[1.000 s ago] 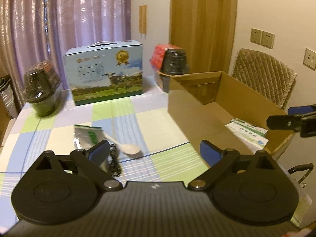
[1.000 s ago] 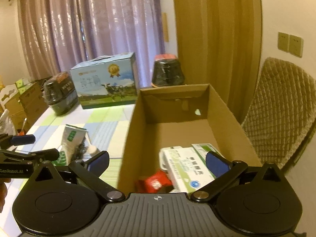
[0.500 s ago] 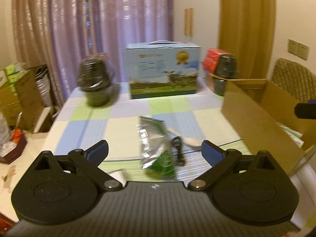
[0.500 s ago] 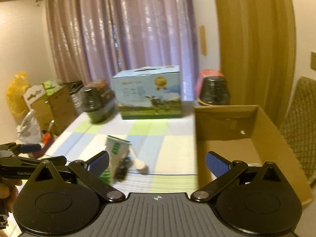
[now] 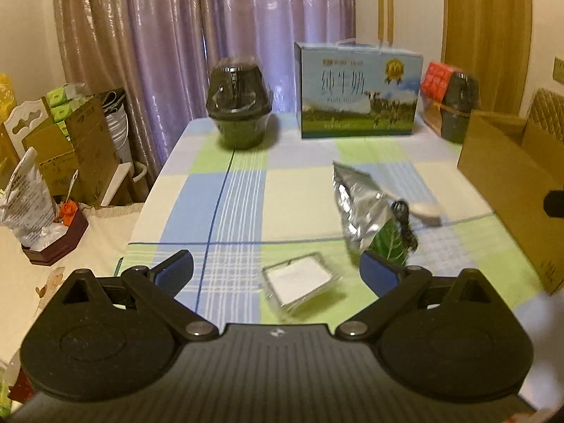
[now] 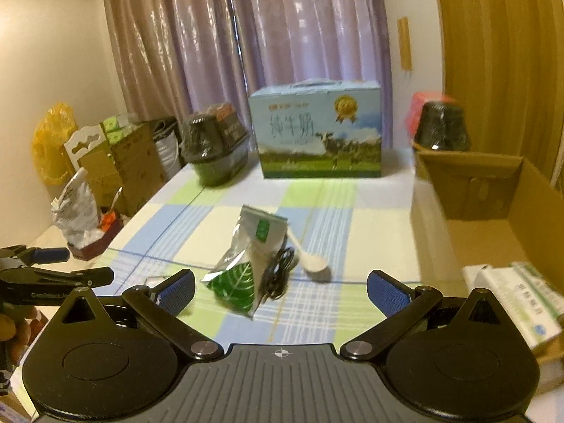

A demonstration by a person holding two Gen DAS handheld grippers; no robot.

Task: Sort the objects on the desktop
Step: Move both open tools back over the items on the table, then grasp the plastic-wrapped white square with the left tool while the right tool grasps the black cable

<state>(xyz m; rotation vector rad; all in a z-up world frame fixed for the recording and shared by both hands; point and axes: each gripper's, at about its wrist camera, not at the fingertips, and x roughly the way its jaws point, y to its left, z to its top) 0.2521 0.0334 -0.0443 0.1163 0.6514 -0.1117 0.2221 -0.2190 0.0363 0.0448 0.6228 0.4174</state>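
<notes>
Cardboard box point(image 6: 493, 211) right of right gripper point(image 6: 280, 287) holds white cartons point(image 6: 521, 303); both grippers' fingers wide, empty; left gripper point(image 5: 276, 269) over checked tablecloth point(image 5: 229, 194).

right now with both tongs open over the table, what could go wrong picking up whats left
1. The black cable lies against the foil pouch and beside the spoon; closing the right tongs there may snag two things at once.
2. The clear case looks flat and slick, so the left tongs may slip off or push it along the tablecloth.
</notes>
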